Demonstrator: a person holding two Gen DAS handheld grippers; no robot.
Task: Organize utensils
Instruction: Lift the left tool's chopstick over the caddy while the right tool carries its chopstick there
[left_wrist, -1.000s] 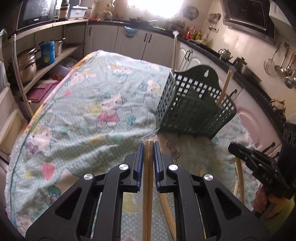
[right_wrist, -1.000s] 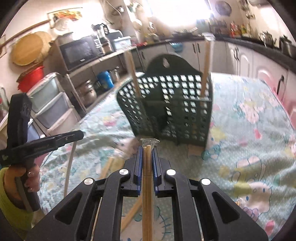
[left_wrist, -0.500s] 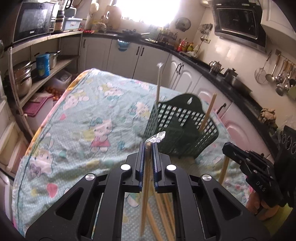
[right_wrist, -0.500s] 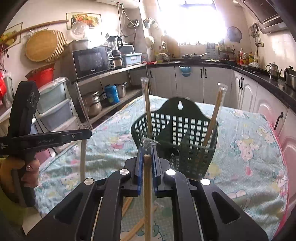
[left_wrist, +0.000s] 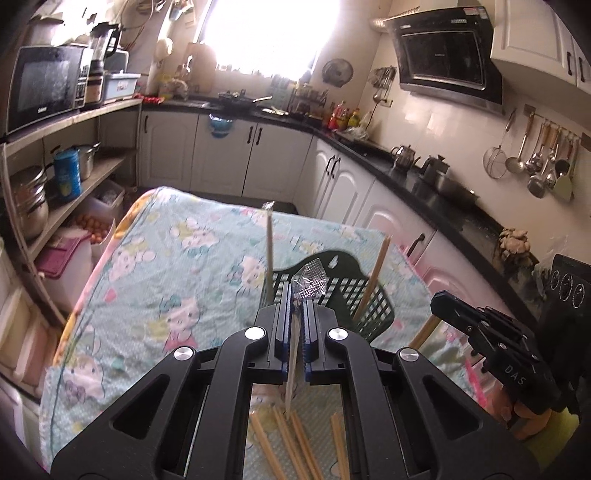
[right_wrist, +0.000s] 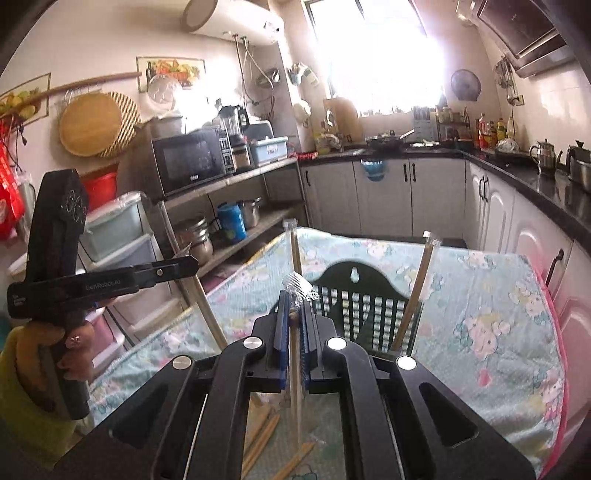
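Note:
My left gripper (left_wrist: 294, 306) is shut on a plastic-wrapped pair of wooden chopsticks (left_wrist: 291, 369) that hangs down from its jaws above the table. My right gripper (right_wrist: 294, 314) is likewise shut on a wrapped pair (right_wrist: 293, 373), lifted clear of the cloth. A dark green mesh basket (left_wrist: 380, 306) (right_wrist: 369, 306) stands just beyond both grippers, with two wrapped pairs upright in it (right_wrist: 295, 251) (right_wrist: 421, 280). Each gripper shows in the other's view, the right gripper (left_wrist: 437, 299) and the left gripper (right_wrist: 190, 263), each with its sticks hanging below. Several loose chopsticks (left_wrist: 280, 443) lie on the table under the grippers.
A cartoon-print cloth (left_wrist: 177, 266) covers the table. Open shelves with pots and a microwave (right_wrist: 188, 162) run along the left. White cabinets and a black counter (left_wrist: 424, 177) wrap the back and right. A person's hand (right_wrist: 74, 354) holds the left gripper's handle.
Both grippers have risen with their chopstick pairs, which now hang free above the table. The basket sits lower in both views and more of the kitchen shows.

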